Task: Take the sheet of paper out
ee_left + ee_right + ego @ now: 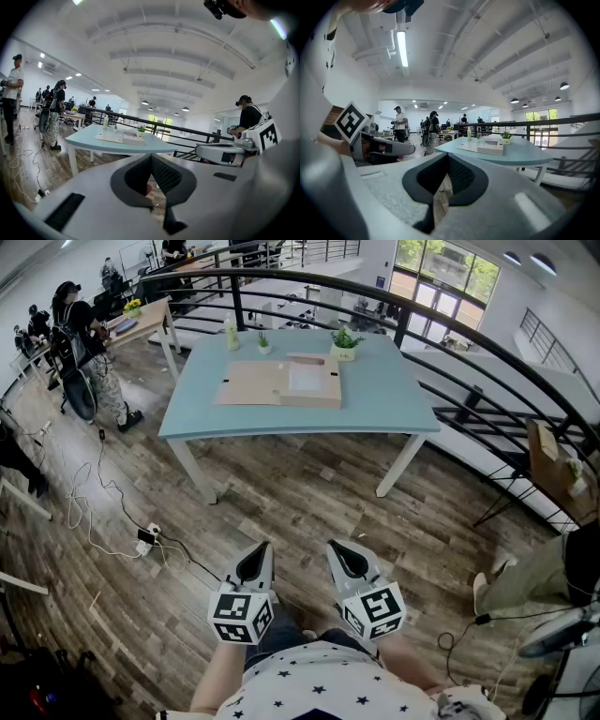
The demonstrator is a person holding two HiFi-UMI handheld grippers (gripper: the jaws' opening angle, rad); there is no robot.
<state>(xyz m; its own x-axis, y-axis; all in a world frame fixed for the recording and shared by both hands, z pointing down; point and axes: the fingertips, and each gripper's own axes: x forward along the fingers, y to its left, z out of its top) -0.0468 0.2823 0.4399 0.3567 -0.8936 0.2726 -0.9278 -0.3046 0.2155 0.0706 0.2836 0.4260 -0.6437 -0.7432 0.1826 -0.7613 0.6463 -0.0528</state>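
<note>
Hovering well short of the table [394,399] — left tool [260,551] and right tool [336,549] both closed, empty.

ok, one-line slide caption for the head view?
Left gripper and right gripper shut, empty, near the body; blue table with open cardboard box stands ahead.

A person wears a white shirt [314,682] dotted with small dark stars. The left gripper [255,564] and right gripper [349,560] are matching pale grey shells, each narrowing to a pointed nose with a black teardrop-shaped hollow. At the back of each is a cube [241,618] printed with black-and-white square markers. Close up, the jaws are lined with black pads [165,174] with a fine ribbed texture
</note>
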